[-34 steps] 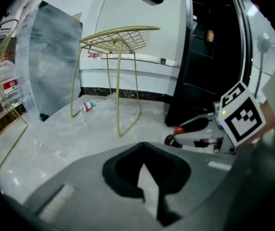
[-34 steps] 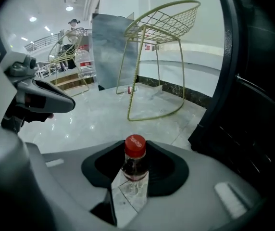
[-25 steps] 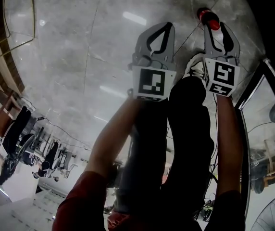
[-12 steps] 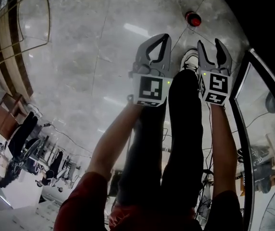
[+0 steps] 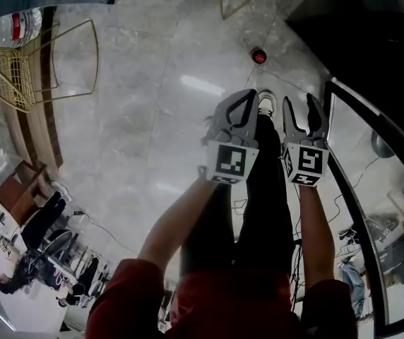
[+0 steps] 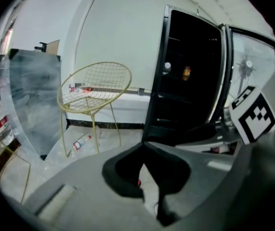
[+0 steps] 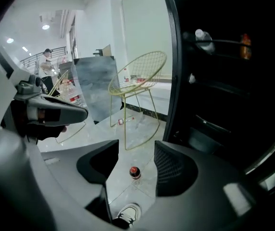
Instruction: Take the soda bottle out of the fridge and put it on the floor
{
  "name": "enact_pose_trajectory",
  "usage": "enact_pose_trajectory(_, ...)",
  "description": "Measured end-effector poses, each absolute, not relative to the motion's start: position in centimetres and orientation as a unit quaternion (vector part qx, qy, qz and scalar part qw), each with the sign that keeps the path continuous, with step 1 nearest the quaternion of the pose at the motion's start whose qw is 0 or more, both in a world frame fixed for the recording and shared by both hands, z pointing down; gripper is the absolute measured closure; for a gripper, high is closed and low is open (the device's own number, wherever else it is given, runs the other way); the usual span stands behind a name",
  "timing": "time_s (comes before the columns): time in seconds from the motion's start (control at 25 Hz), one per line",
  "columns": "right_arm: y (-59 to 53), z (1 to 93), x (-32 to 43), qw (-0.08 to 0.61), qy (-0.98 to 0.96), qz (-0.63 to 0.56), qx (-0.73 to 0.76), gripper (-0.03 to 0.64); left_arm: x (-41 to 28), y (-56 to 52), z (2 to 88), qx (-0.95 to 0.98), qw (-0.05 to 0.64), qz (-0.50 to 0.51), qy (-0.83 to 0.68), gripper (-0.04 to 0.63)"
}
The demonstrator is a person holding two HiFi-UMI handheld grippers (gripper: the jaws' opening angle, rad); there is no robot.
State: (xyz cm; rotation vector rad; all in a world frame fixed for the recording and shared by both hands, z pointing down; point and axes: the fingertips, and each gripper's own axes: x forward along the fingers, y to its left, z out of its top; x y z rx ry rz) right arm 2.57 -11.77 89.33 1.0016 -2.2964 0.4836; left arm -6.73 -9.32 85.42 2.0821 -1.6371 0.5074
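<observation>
Your right claw (image 7: 136, 150) is released: its jaws have just been opening and now stand wide apart, with nothing gripped between them. Through that gap, in the right gripper view, you look down on the soda bottle (image 7: 134, 172), well below the jaws and untouched. Your left claw (image 6: 143, 146) is clenched, its two tips meeting, and it holds nothing. In the head view the two claws sit side by side above your legs, left (image 5: 243, 101) and right (image 5: 302, 108), both pointing forward and down.

The soda bottle (image 5: 259, 55) stands upright on the pale marble floor (image 5: 152, 104), its red cap up. It is a little ahead of your white shoe (image 5: 265, 103) and apart from both claws. Just to its right is the dark open front of the fridge (image 5: 385, 41). The fridge's glass door (image 5: 371, 189) swings out along your right side. On the fridge shelves a clear bottle (image 7: 202, 36) and an orange one (image 7: 244, 44) remain.

Farther off to your left stands a gold wire chair (image 6: 96, 88). A small bottle (image 6: 81, 142) lies on its side on the floor by the chair's legs.
</observation>
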Motion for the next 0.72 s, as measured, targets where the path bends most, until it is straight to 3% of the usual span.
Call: enact_pose_trajectory(0.72, -11.7, 55.2, 8.7, 0.184, -0.874, 0.124, 0.432, 0.397, -0.2, -8.6, 53.2, 0.786, 0.132, 0.149, -0.586, 0.595)
